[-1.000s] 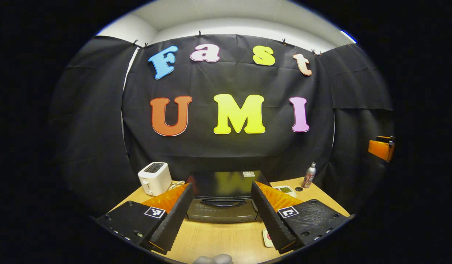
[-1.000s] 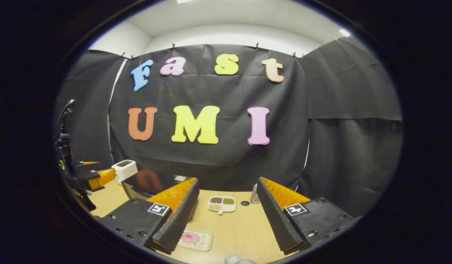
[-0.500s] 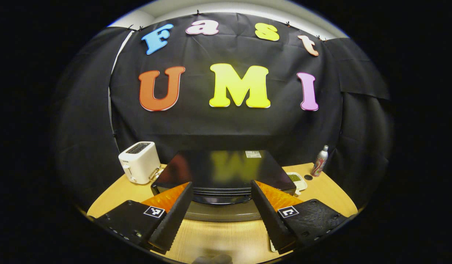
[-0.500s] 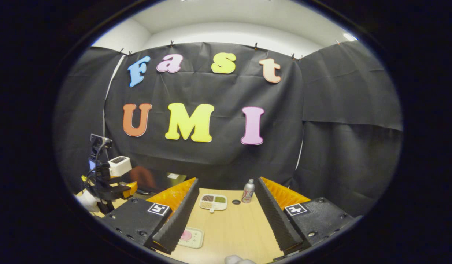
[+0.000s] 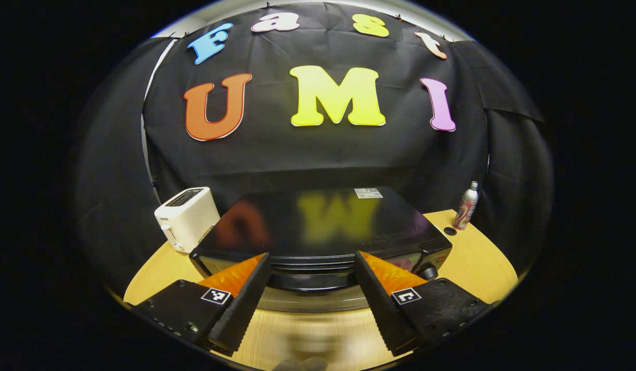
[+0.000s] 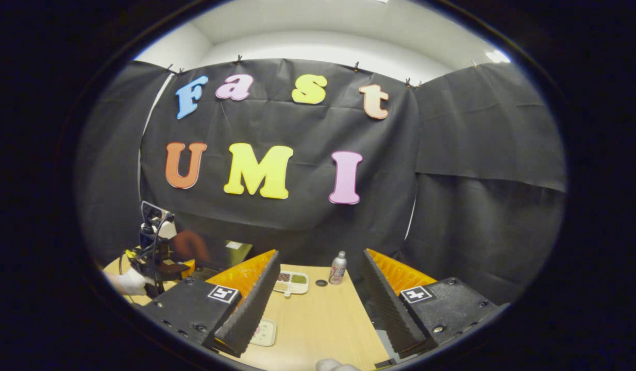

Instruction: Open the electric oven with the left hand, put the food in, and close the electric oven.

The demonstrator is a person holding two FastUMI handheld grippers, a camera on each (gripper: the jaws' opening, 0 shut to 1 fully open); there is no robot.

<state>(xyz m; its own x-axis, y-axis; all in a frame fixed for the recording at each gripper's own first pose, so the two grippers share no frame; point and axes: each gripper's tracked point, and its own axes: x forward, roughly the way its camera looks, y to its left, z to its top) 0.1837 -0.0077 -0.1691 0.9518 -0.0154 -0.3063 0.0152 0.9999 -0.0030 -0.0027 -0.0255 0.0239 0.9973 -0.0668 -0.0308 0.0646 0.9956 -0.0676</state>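
The black electric oven (image 5: 318, 224) stands with its door shut in the left gripper view. My left gripper (image 5: 312, 256) is open and just in front of the door handle (image 5: 313, 281), one finger to each side of it and neither touching. From the right gripper view, my right gripper (image 6: 320, 253) hangs open and empty over the wooden table (image 6: 323, 324). A small tray with a pink piece of food (image 6: 265, 332) lies near its left finger, partly hidden. The left gripper (image 6: 155, 255) and a gloved hand (image 6: 126, 282) appear at far left by the oven (image 6: 220, 251).
A white toaster (image 5: 186, 219) stands left of the oven. A slim bottle (image 5: 466, 206) and its dark cap (image 5: 450, 231) are to the right. A divided dish with grains (image 6: 291, 282) lies beside the bottle (image 6: 338, 268). The oven's knob (image 5: 428, 272) is at its front right.
My left gripper has moved forward to the oven, which now looms larger, with the handle between its fingers. The right gripper's view has drifted right; the food tray slid partly behind its left finger.
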